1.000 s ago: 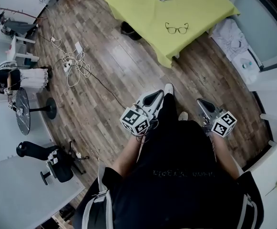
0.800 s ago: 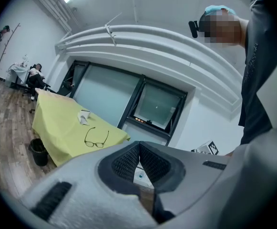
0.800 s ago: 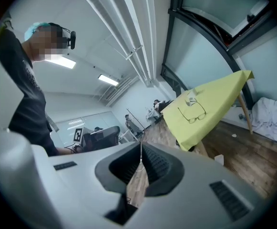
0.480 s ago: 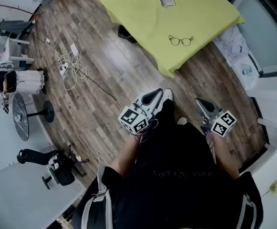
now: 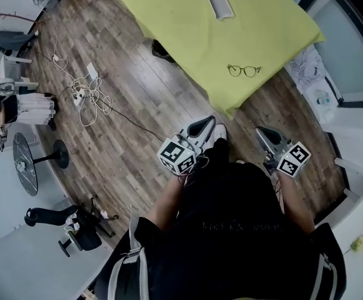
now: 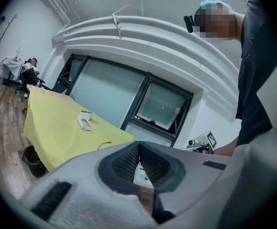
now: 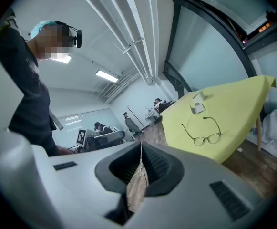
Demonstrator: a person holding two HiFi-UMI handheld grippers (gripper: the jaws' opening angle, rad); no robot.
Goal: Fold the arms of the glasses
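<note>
Right gripper view: glasses, arms unfolded

Head view overhead, gripper views low (all share table)

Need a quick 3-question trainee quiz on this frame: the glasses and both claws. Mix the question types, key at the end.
1. True or false: the right claw is holding the glasses.
2. Pick one. The arms of the glasses are: A) both folded in, B) both unfolded, C) one folded and one unfolded.
3. Fill in: the jaws of the left claw and of the right claw are both ____, with nothing between them.

Key
1. False. The glasses lie on the yellow-green tablecloth, apart from both claws.
2. B
3. shut
</note>
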